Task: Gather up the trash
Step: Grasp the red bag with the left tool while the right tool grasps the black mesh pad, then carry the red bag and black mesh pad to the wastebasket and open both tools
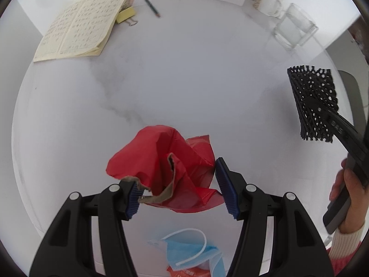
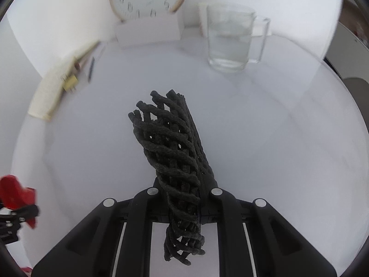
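Now keep right gripper (image 2: 200,207) clamped tight on black woven rope mat (image 2: 175,152), left gripper (image 1: 178,190) half-spread around crumpled red paper bag (image 1: 166,164) (both lifted off white table (image 1: 184,87)); carry level, avoiding clear glass mug (image 2: 230,41).

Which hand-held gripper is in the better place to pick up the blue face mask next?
Left. The blue face mask lies just under the left hand-held gripper, though it already holds red paper. The right hand-held gripper is shut on a black mesh piece.
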Demonstrator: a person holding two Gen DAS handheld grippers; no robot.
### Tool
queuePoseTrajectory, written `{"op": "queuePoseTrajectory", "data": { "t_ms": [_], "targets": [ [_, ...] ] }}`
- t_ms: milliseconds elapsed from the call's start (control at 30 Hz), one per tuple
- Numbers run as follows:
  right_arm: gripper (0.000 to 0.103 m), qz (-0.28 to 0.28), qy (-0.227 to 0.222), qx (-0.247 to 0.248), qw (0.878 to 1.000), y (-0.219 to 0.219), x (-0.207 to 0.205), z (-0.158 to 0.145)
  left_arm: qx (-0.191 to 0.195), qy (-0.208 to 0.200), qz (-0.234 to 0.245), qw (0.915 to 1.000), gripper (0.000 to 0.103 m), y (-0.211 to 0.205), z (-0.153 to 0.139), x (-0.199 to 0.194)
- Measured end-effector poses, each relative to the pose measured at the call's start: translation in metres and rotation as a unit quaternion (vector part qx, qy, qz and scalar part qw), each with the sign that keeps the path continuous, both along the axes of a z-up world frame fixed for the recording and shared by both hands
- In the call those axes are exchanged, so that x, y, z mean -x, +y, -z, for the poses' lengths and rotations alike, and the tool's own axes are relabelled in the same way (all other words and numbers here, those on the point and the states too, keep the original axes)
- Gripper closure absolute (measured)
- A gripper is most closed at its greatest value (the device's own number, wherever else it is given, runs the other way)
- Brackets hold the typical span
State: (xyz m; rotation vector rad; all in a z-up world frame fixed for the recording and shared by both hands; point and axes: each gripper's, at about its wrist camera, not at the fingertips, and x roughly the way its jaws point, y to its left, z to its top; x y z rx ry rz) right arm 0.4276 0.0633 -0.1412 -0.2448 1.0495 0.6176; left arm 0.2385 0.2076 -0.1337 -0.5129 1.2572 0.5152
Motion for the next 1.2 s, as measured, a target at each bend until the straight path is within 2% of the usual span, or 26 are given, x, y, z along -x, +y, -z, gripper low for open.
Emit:
{"op": "queuePoseTrajectory", "data": {
  "t_ms": [100, 233, 400, 500, 600, 767, 900, 933, 1033, 1100, 1200],
  "targets": [
    [0.09, 0.028, -0.004, -0.033, 0.999, -0.024, 0.034, -0.028, -0.003, -0.014, 0.035, 0.9993, 0.046, -0.011, -0.016, 0.009],
    [0.09, 0.068, -0.002, -0.062, 0.996, -0.061, 0.102, -0.056, -0.01, -0.028, 0.096, 0.9949, 0.046, -0.036, -0.035, 0.031],
    [0.09, 0.128, 0.002, -0.058, 0.99, -0.105, 0.197, -0.075, 0.002, -0.036, 0.195, 0.9801, 0.046, -0.075, -0.048, 0.068],
    [0.09, 0.177, 0.004, -0.059, 0.982, -0.137, 0.259, -0.083, 0.012, -0.038, 0.266, 0.9632, 0.046, -0.104, -0.051, 0.094],
    [0.089, 0.243, 0.004, -0.063, 0.968, -0.173, 0.32, -0.084, 0.032, -0.04, 0.339, 0.9393, 0.046, -0.14, -0.052, 0.119],
    [0.087, 0.363, 0.01, -0.06, 0.93, -0.241, 0.417, -0.076, 0.068, -0.047, 0.454, 0.8872, 0.046, -0.21, -0.05, 0.161],
    [0.087, 0.432, 0.024, -0.05, 0.9, -0.295, 0.471, -0.055, 0.089, -0.035, 0.502, 0.8598, 0.046, -0.257, -0.047, 0.187],
    [0.087, 0.448, 0.029, -0.048, 0.892, -0.311, 0.484, -0.045, 0.088, -0.035, 0.509, 0.8554, 0.046, -0.266, -0.047, 0.192],
    [0.087, 0.47, 0.05, -0.049, 0.88, -0.347, 0.501, -0.016, 0.076, -0.04, 0.527, 0.8453, 0.046, -0.293, -0.047, 0.203],
    [0.087, 0.464, 0.063, -0.041, 0.883, -0.365, 0.504, 0.005, 0.074, -0.043, 0.529, 0.8441, 0.046, -0.311, -0.047, 0.211],
    [0.086, 0.437, 0.083, -0.013, 0.896, -0.389, 0.501, 0.041, 0.071, -0.035, 0.522, 0.8493, 0.046, -0.331, -0.043, 0.219]
  ]
}}
